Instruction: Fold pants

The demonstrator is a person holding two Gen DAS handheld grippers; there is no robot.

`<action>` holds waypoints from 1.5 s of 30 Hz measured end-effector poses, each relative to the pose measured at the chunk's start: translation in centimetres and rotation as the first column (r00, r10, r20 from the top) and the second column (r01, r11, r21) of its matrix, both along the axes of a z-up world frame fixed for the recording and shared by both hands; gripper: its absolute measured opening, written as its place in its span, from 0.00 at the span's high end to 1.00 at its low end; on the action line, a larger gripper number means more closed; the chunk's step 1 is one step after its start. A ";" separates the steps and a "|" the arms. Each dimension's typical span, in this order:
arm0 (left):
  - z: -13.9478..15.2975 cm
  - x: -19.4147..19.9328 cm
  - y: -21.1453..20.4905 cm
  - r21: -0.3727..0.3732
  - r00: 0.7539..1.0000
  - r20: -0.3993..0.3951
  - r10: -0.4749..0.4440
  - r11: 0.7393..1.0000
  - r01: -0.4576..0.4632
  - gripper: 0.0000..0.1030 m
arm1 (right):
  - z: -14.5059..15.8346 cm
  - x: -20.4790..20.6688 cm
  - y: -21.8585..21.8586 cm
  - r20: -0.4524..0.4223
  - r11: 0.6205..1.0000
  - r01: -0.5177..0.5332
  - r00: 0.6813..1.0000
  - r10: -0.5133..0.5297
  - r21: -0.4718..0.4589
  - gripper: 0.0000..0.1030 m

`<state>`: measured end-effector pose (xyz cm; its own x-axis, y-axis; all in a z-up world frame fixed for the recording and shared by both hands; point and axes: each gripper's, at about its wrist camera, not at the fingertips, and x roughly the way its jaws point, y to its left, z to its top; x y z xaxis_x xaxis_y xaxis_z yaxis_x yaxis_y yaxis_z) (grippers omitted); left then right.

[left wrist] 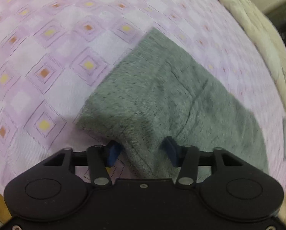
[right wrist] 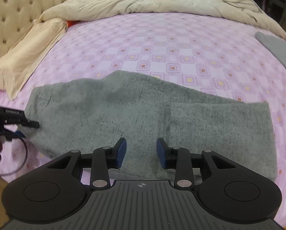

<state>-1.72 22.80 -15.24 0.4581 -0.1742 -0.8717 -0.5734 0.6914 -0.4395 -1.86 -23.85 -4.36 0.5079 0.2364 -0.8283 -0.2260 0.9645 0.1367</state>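
Both views are softly and evenly lit, with no glare and no hard highlights; the light seems to come from above, for the left gripper (left wrist: 141, 151) throws a dim shadow on the bedsheet (left wrist: 47, 57) at its left; the left wrist view is smeared by motion blur, worst along the right edge where the duvet (left wrist: 267, 44) streaks; the right wrist view is sharper, though the pants (right wrist: 143, 111) look grainy; fisheye bending curves the bed, and the corners go dark.
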 end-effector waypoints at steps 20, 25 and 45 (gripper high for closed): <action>13.0 0.1 -10.2 0.481 0.958 0.147 -0.246 0.864 0.148 0.81 | -5.0 0.6 -3.9 -0.014 1.000 0.017 1.000 -0.017 -0.001 0.68; 15.1 0.0 -12.9 0.541 0.959 0.137 -0.250 0.830 0.139 0.81 | -8.4 0.8 -2.7 -0.085 0.988 -0.156 0.984 0.154 -0.022 0.74; 13.4 2.7 -41.4 0.591 0.707 0.075 -0.703 0.603 0.536 0.77 | -5.0 3.8 -19.8 -0.087 0.979 0.039 0.996 -0.022 0.200 0.75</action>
